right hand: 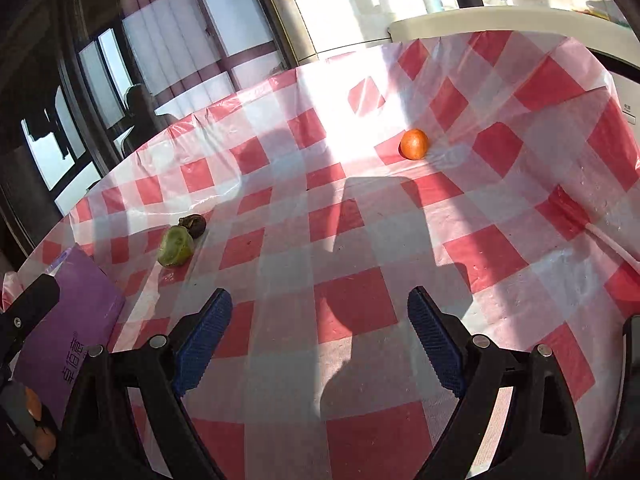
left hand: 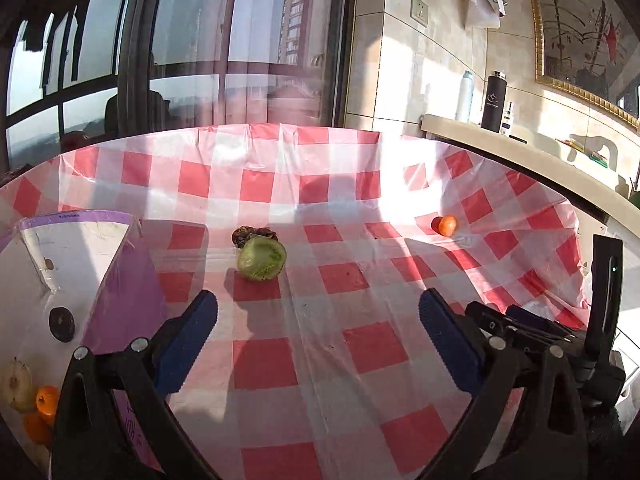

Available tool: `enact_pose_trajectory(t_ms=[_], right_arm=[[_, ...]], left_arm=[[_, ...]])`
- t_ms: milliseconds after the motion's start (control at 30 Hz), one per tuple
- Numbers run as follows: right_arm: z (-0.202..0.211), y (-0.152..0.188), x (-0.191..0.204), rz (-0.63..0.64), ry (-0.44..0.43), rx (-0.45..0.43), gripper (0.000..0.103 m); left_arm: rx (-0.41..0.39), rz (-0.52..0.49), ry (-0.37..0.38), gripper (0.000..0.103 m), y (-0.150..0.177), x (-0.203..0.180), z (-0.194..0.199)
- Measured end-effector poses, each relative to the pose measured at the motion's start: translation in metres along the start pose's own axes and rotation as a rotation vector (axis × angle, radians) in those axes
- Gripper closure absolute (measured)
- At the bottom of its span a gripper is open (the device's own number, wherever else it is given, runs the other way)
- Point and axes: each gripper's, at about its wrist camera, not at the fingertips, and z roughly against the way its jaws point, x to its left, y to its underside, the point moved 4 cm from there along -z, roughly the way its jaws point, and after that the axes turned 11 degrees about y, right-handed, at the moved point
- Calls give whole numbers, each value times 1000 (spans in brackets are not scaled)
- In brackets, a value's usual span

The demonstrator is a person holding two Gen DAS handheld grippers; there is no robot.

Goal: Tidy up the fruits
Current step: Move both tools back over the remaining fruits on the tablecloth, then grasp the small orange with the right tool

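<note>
red-white checked tablecloth point(left hand: 320, 360), purple box point(left hand: 128, 292), green fruit point(left hand: 262, 259).

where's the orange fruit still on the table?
The orange fruit sits alone on the checked tablecloth, far right in both views, well apart from the green fruit.

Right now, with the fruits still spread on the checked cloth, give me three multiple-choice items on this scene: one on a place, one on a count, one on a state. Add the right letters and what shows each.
1. Where does the green fruit lie?
A. Inside the purple box
B. On the cloth, against the dark fruit
C. Beside the orange fruit

2. How many fruits lie loose on the checked cloth?
A. One
B. Three
C. Five

3. How does the right gripper stand?
A. Open and empty
B. Shut on the orange fruit
C. Shut on the green fruit

Answers:
1. B: it touches the dark fruit, outside the purple box.
2. B: green, dark, and the orange fruit lying far apart.
3. A: only cloth shows between its blue fingers.
</note>
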Motion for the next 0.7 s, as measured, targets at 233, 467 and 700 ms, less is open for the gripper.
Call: enact_pose_trajectory(t_ms=[233,467,700], right_arm=[[-51,-41,-39,-56,83,36,16],[-132,-100,-56,-162,194,75,25],[-204,-142,-46,-148,365,158,38]], left_arm=[[145,254,-5,2,20,55,-88],[133,379,41,2,23,76,-92],[102,381,14,2,21,76,-89]])
